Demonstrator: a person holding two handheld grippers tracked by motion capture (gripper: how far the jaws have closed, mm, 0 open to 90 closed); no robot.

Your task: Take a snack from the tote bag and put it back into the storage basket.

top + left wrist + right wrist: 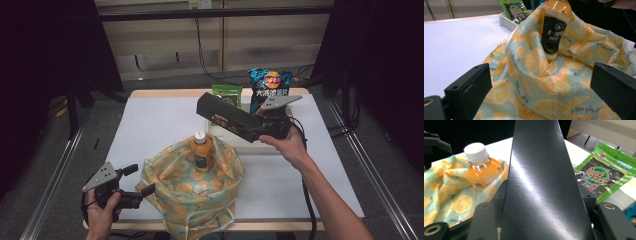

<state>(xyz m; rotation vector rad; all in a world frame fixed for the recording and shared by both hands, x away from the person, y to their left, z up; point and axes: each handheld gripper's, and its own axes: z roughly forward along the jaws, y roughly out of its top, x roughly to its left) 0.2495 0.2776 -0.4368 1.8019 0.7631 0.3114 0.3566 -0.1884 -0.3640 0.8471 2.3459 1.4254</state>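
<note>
Lemon-print bag (192,187) with bottle (201,150) beneath black box (230,118)

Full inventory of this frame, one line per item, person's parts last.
Fabric bag: 1, pale green with an orange-slice print, near edge of the table, mouth open.
Juice bottle: 1, orange with a white cap and dark label, upright inside the fabric bag.
Black box: 1, long and black, held tilted above the table, past the bag.
Seaweed packet: 1, green, far end of the table.
Chip bag: 1, blue and black, upright at the far end.
Tray: 1, white, under the box.
Table: 1, white top.
Left gripper: 1, black, open at the bag's left edge.
Right gripper: 1, black, fingers gripping the box.
</note>
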